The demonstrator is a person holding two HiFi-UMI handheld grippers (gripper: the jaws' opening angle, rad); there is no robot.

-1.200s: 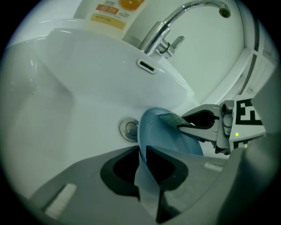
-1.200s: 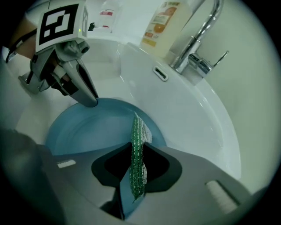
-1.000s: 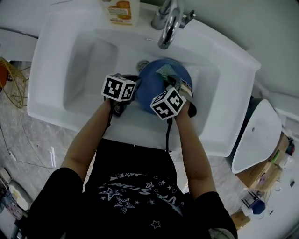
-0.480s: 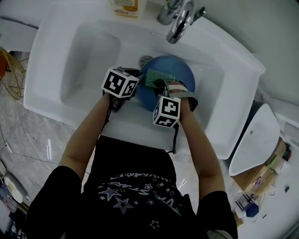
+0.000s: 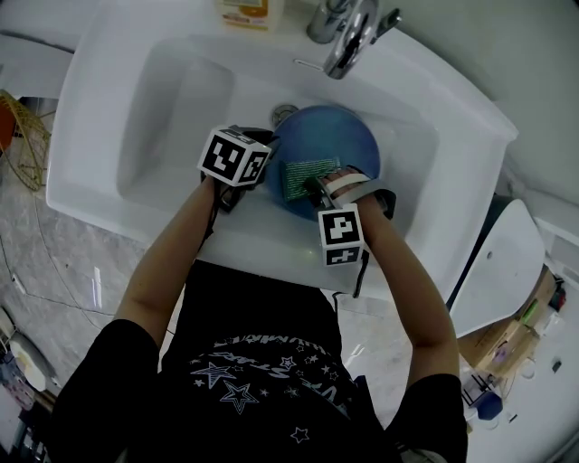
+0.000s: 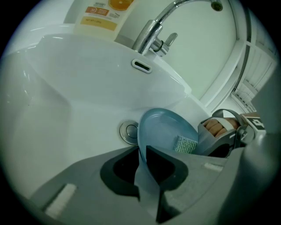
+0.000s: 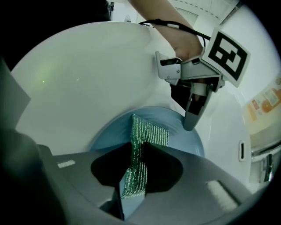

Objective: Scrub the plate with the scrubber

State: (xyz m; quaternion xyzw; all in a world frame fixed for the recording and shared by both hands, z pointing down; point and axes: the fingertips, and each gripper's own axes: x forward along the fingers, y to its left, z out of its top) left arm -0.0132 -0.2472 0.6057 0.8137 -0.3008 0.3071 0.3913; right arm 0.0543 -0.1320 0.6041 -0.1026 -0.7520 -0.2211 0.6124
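plate [image 5: 344, 136], blue and round, stands tilted in the white sink [image 5: 154, 99], one edge of its rim just beside the drain [image 5: 283, 113] and the rest reaching from the drain toward the person. the left hand-held gripper [image 6: 147, 176] has its jaws closed tight on the plate's rim, on the stretch of edge that lies nearer the person than the drain, and holds the plate at a slant. the right hand-held gripper [image 7: 131, 176] is clamped on a green mesh scrubber [image 7: 147, 134]: the strip is pinched between its jaws and the free end is folded flat against the plate's inner face. the scrubber touches the blue surface on the part of the plate away from the drain, on the person's side. the left hand-held gripper is the closer of the two to the drain. the faucet [image 5: 348, 41] rises beyond the drain, its spout ending near the plate's far rim, and an orange-labelled bottle [image 5: 244, 11] stands on the sink ledge, also beyond the drain. both forearms [image 5: 172, 271] reach in over the sink's near edge, opposite the drain.
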